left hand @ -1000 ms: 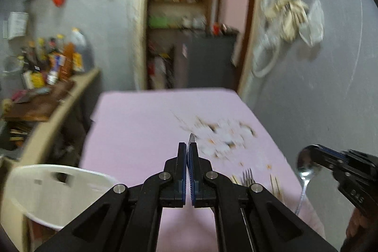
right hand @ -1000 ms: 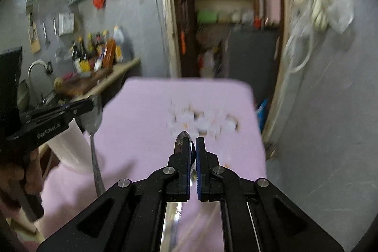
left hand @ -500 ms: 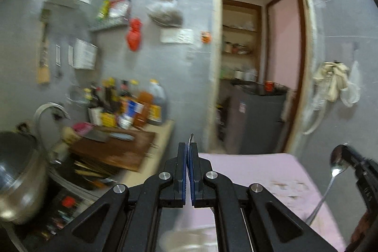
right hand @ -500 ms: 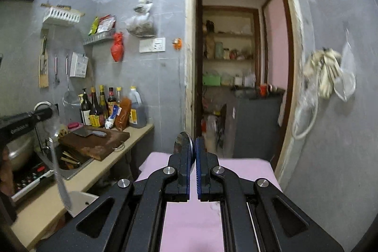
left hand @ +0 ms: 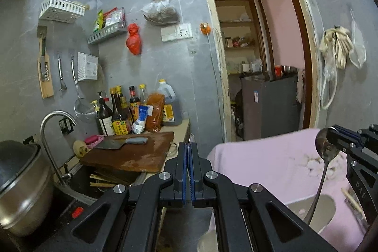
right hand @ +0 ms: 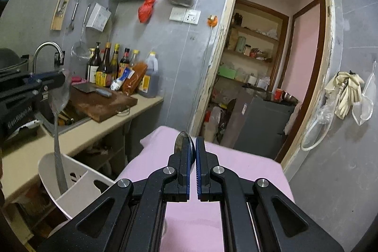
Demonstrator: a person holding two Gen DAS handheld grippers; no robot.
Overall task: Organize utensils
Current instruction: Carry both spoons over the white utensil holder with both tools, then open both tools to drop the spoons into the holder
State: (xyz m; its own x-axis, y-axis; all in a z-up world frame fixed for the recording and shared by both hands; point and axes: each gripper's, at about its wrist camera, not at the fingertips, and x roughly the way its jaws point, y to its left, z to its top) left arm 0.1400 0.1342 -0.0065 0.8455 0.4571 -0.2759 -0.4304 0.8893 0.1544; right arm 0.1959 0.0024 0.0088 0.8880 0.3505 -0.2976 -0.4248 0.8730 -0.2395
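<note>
table (right hand: 248, 171): pink cloth, below both grippers
bin (right hand: 78, 183): white, beside table
left gripper (left hand: 188, 152): clamped on spoon (right hand: 56, 110) bowl, handle hangs into bin
right gripper (right hand: 193, 148): clamped on second spoon (left hand: 327, 152), handle hangs above table

- My left tool (left hand: 188, 152) is clamped on a steel spoon (right hand: 57, 124) by its bowl; the long handle hangs straight down over the white plastic basket (right hand: 78, 183), its end low inside the rim.
- My right tool (right hand: 193, 152) grips a second steel spoon (left hand: 327, 150) at the bowl, dull and smeared, handle slanting down above the pink cloth (left hand: 267, 164).
</note>
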